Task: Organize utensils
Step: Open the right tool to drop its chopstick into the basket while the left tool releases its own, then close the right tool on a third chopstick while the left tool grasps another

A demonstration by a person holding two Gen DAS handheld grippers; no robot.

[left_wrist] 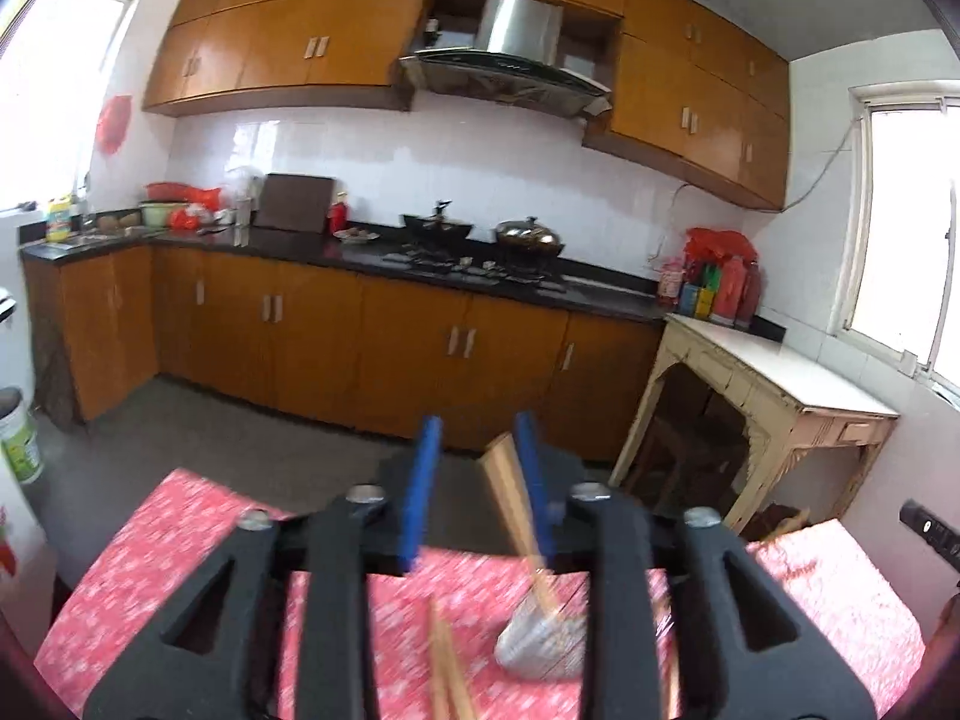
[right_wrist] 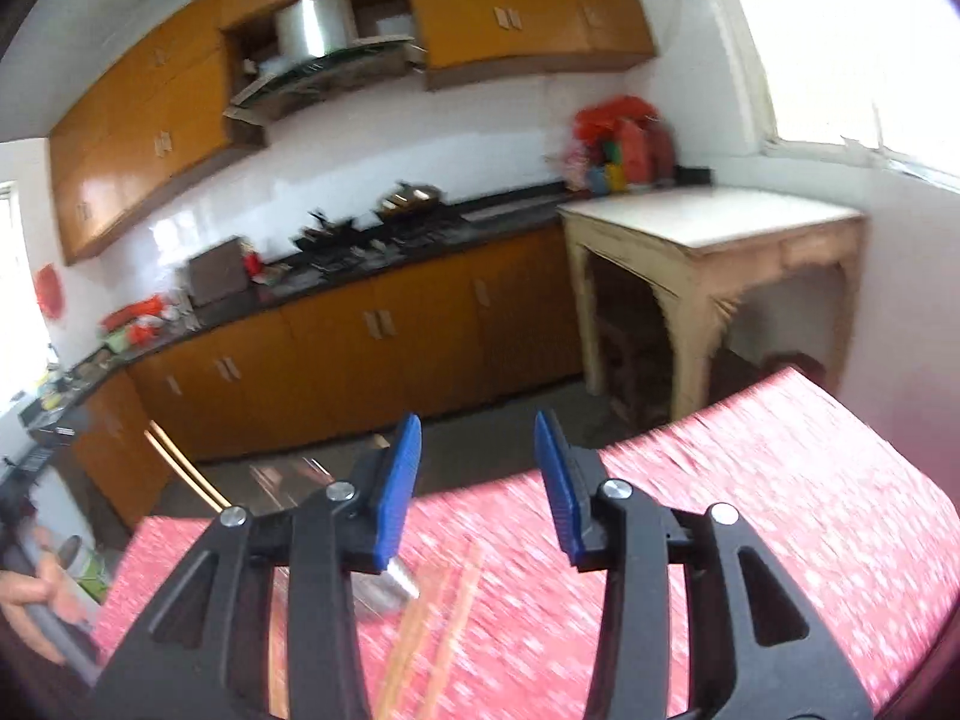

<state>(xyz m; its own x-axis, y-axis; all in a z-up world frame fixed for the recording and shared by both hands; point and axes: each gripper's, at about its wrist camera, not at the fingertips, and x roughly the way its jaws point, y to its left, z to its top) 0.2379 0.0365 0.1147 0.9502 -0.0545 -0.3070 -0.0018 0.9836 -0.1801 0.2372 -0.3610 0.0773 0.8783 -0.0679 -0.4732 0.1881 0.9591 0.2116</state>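
Left gripper (left_wrist: 474, 480) parted, wooden chopsticks (left_wrist: 510, 498) leaning against its right blue finger, perhaps loosely held; hard to tell through blur. Right gripper (right_wrist: 477, 480) wide apart, holding nothing. More chopsticks (right_wrist: 444, 624) and metal cup (left_wrist: 540, 639) on red patterned tablecloth (right_wrist: 780, 480). Orange kitchen cabinets (left_wrist: 312, 324) beyond. No legible writing.

Orange cabinets (left_wrist: 312, 312), white tiled wall (left_wrist: 480, 162), bright window (left_wrist: 912, 228), cream side table (left_wrist: 780, 378).

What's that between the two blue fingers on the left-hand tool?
In the left wrist view, wooden chopsticks stand in the left gripper, leaning against one finger, lower ends down in a metal cup on the red cloth.
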